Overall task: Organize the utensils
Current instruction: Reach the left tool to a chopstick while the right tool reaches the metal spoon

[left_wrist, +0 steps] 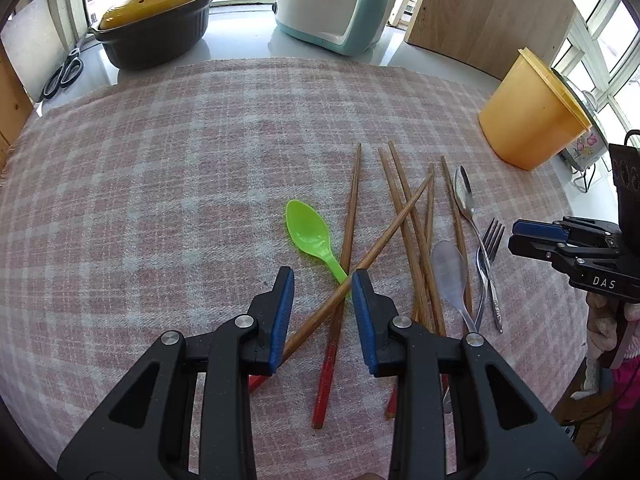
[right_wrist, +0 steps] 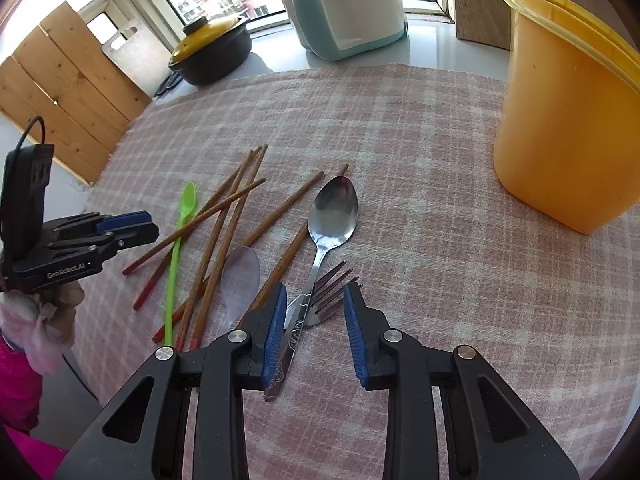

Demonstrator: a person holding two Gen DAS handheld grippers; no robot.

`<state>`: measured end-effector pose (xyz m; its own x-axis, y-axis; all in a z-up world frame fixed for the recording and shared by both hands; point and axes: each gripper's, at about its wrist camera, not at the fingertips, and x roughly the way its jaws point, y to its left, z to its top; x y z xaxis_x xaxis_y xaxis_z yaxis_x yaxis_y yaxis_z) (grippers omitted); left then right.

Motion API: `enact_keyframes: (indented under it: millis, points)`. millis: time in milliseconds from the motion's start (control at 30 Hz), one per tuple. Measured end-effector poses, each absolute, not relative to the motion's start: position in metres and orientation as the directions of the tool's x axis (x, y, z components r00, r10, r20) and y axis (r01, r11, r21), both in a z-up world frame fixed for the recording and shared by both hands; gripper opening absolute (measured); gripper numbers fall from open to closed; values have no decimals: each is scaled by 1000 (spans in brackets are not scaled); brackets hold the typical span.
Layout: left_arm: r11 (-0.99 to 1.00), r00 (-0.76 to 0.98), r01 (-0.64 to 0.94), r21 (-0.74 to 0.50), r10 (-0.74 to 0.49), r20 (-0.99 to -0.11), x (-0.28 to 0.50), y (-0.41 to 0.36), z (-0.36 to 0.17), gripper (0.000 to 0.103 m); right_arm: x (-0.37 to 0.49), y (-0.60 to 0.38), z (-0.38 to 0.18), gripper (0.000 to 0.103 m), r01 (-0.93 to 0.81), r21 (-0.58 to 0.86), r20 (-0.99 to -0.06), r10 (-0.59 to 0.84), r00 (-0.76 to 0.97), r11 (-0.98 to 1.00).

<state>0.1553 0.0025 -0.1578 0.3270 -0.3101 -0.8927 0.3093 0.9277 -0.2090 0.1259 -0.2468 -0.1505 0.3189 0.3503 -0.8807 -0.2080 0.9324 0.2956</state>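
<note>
Several wooden chopsticks with red ends (left_wrist: 404,208) lie crossed on a pink checked cloth (left_wrist: 180,180). A green plastic spoon (left_wrist: 306,234) lies at their left. At their right are a pale translucent spoon (left_wrist: 450,268), a metal spoon (left_wrist: 464,196) and a fork (left_wrist: 490,240). My left gripper (left_wrist: 322,276) hangs open over two crossing chopsticks and the green spoon's handle. My right gripper (right_wrist: 315,290) is open over the fork (right_wrist: 328,292) and the metal spoon's handle (right_wrist: 316,264); its pads press on neither. Each gripper shows in the other's view, the left gripper (right_wrist: 128,224) and the right gripper (left_wrist: 528,236).
A tall yellow plastic container (right_wrist: 568,120) stands at the cloth's right edge. Behind the cloth are a black pot with a yellow lid (left_wrist: 156,24), scissors (left_wrist: 64,72), a teal and white appliance (left_wrist: 336,4) and a wooden board (left_wrist: 492,12).
</note>
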Motion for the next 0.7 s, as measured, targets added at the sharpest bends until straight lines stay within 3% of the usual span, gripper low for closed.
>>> enact_keyframes:
  millis: [500, 700]
  points:
    - [880, 275, 454, -139, -286, -918, 170, -42, -170, 28, 172, -250, -171, 26, -177, 267, -908, 309, 282, 947]
    - [867, 274, 490, -93, -255, -927, 175, -49, -174, 28, 184, -251, -177, 26, -195, 320, -891, 364, 270, 927]
